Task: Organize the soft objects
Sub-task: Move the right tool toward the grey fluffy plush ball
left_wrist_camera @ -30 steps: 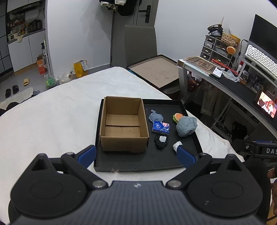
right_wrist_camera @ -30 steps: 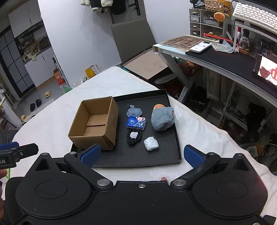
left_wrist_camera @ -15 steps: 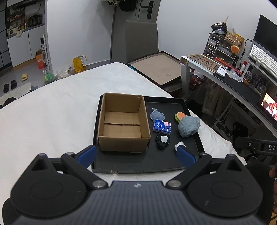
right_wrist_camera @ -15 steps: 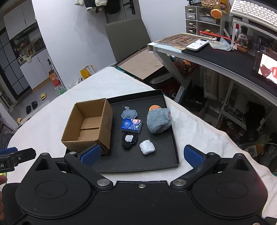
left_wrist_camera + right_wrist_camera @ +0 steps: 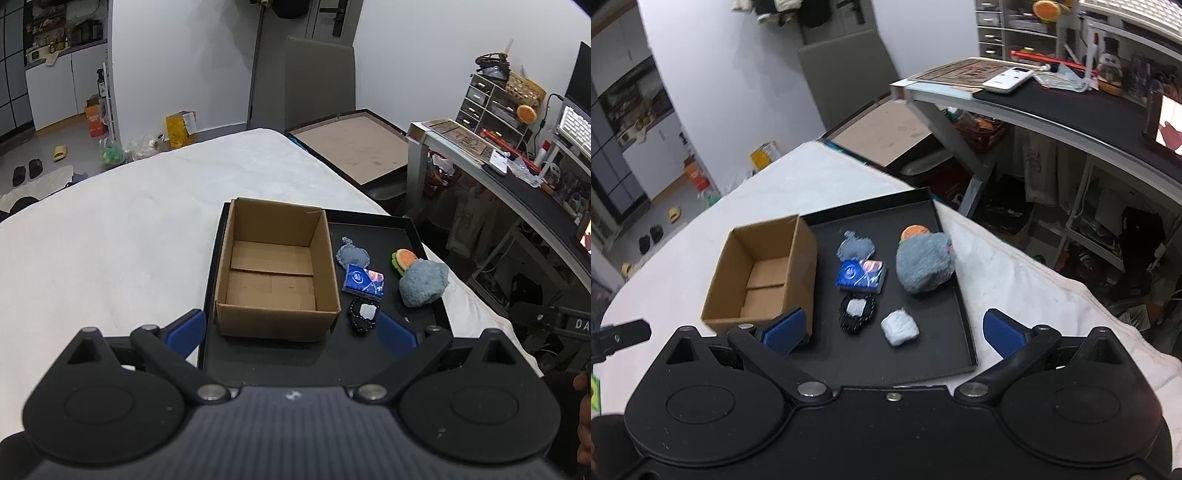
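A black tray (image 5: 369,362) (image 5: 962,306) lies on the white cloth. An empty cardboard box (image 5: 275,273) (image 5: 764,273) fills its left half. To its right lie a large grey plush (image 5: 423,284) (image 5: 925,264), an orange-green plush (image 5: 402,258) behind it, a small grey plush (image 5: 352,255) (image 5: 855,246), a blue tissue pack (image 5: 364,282) (image 5: 860,277), a black pouch (image 5: 364,315) (image 5: 857,312) and a white wad (image 5: 899,328). My left gripper (image 5: 290,332) hovers open before the box's near wall. My right gripper (image 5: 892,332) hangs open above the tray's near end, by the white wad.
The white-covered table (image 5: 110,251) stretches left and back. A grey chair (image 5: 319,81) and a framed board (image 5: 351,147) stand beyond it. A cluttered desk (image 5: 1071,107) with drawers, keyboard and a lit screen runs along the right. A hand shows at the right edge of the left wrist view.
Both grippers have moved forward towards the tray, so the box and soft items look larger. Both stay open; nothing was grasped.
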